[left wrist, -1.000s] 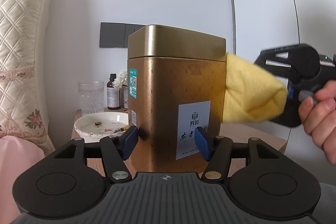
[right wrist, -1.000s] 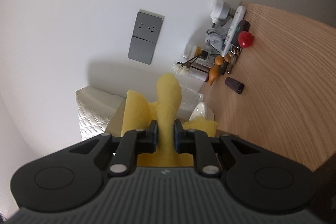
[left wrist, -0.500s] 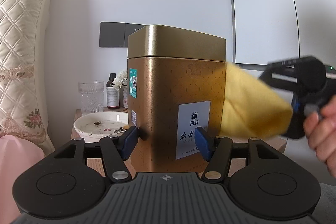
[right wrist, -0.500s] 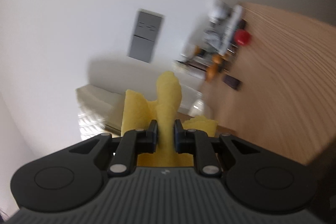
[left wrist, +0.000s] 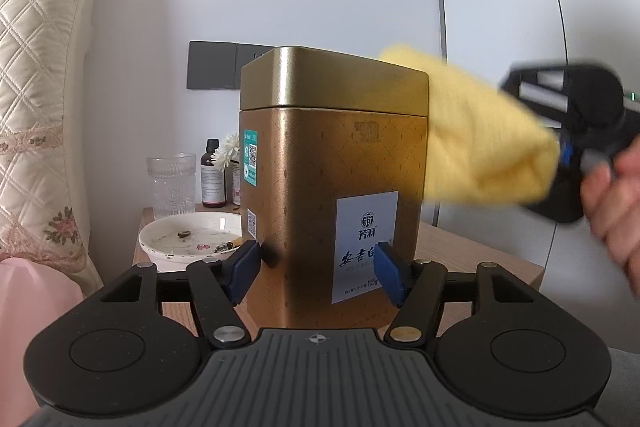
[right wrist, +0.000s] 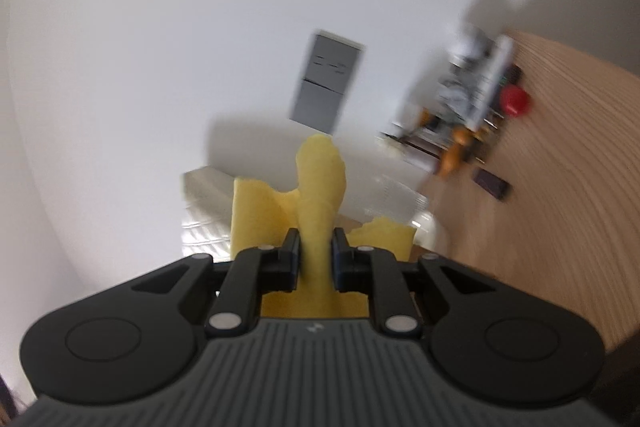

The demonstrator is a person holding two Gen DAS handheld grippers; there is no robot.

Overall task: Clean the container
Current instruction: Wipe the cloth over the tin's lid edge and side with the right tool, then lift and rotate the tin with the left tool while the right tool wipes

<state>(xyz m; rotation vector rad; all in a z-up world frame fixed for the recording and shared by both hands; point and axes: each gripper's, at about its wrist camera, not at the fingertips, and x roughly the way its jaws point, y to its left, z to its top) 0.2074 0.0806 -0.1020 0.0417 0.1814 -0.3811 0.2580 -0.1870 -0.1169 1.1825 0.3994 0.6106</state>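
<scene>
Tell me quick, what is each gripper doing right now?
Left gripper: closed on the gold tin, fingers pressing its two sides.
Right gripper: closed on the yellow cloth, held against the tin's right side.

Soft daylight, fisheye-bent edges, motion blur across the right view.

The tin (left wrist: 332,187) was a tall, square, gold-brown box with rounded corners and a shinier gold lid seated shut. It stood upright, a white label on its near right face, a teal sticker and a small code sticker on its left face. The yellow cloth (left wrist: 484,143), folded into a soft roll, lay against the tin's upper right edge at lid height.
</scene>
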